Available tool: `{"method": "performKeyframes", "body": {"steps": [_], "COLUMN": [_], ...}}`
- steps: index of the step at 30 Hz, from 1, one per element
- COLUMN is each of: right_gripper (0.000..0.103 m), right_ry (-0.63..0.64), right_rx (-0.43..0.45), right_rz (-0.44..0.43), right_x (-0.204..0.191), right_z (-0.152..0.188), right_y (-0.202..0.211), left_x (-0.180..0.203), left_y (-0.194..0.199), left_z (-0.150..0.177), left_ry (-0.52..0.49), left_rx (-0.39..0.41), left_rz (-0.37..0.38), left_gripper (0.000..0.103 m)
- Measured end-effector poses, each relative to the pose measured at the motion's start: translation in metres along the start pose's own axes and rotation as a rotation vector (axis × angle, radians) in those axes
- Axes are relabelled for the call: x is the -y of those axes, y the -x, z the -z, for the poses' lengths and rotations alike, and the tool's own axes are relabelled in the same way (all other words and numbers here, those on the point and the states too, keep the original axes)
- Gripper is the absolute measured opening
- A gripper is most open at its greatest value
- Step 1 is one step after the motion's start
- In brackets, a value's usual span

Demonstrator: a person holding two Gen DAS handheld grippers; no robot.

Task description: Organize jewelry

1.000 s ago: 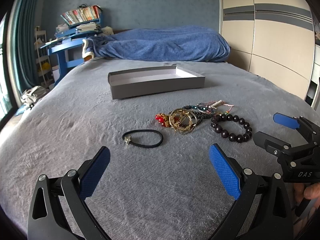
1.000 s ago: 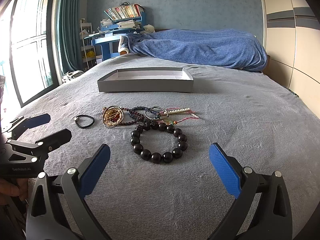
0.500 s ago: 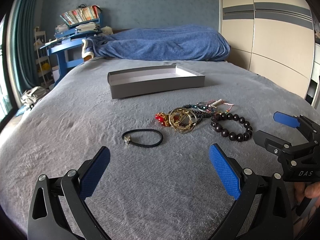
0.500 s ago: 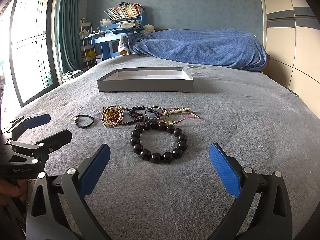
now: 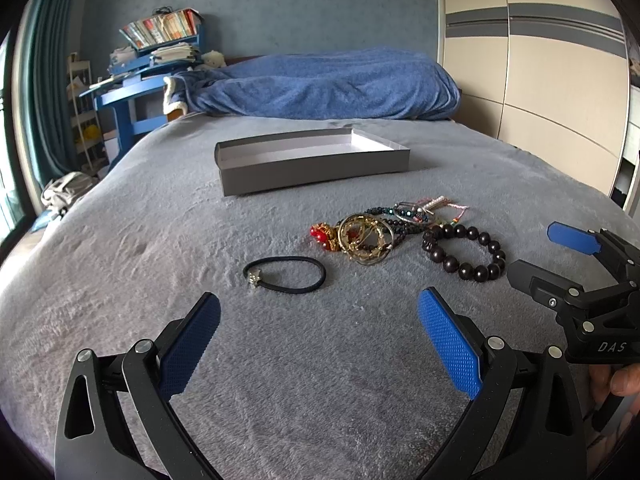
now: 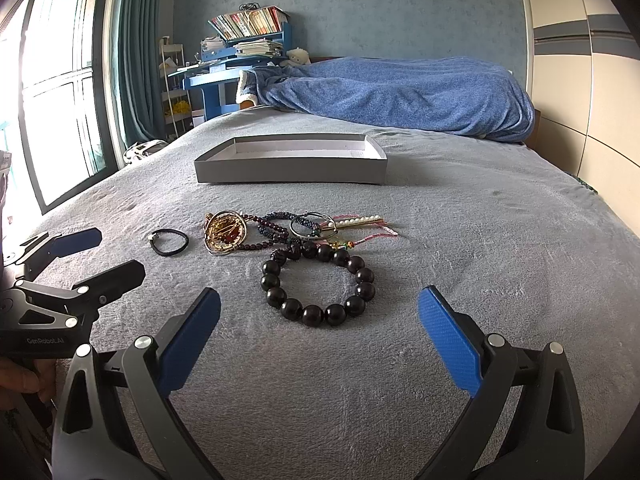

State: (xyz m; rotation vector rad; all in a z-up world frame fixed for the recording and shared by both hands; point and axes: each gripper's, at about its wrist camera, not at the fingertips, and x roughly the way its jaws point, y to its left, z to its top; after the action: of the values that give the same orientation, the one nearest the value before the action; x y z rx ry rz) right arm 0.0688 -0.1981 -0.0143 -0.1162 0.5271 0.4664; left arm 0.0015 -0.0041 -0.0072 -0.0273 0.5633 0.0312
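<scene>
Left hand-held gripper spread, level | right hand-held gripper spread, level

We note a matt grey card tray with a paler, smooth lining. The grey bedspread beneath it looks like soft, short-pile fleece. The dark bead bracelet is glossy and polished, possibly wood. The gold rings gleam like metal. The black hair tie is matt cord. The blue finger pads look finely textured, on matt black plastic frames.
</scene>
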Motion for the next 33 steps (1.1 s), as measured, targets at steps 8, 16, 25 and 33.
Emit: {"method": "performKeyframes", "body": {"steps": [8,16,25,33], "right_gripper": [0.098,0.098,0.098,0.098], "right_ry": [-0.002,-0.009,-0.044,-0.033], "right_rx": [-0.002,-0.016,-0.072,-0.114], "right_rz": [0.0,0.002,0.004,-0.004], "right_x": [0.0,0.001,0.01,0.01], "right_z": [0.0,0.006,0.002,-0.006], "right_y": [-0.001,-0.007,-0.012,-0.023], "left_x": [0.0,-0.007,-0.029,-0.03], "left_y": [-0.001,-0.005,-0.017,-0.038], "left_z": [0.002,0.004,-0.014,-0.03], "left_ry": [-0.003,0.005,0.022,-0.065], "left_rx": [-0.005,-0.044,-0.161,-0.283], "left_rz": [0.001,0.005,0.014,0.078], "left_gripper": [0.098,0.098,0.098,0.097]}}
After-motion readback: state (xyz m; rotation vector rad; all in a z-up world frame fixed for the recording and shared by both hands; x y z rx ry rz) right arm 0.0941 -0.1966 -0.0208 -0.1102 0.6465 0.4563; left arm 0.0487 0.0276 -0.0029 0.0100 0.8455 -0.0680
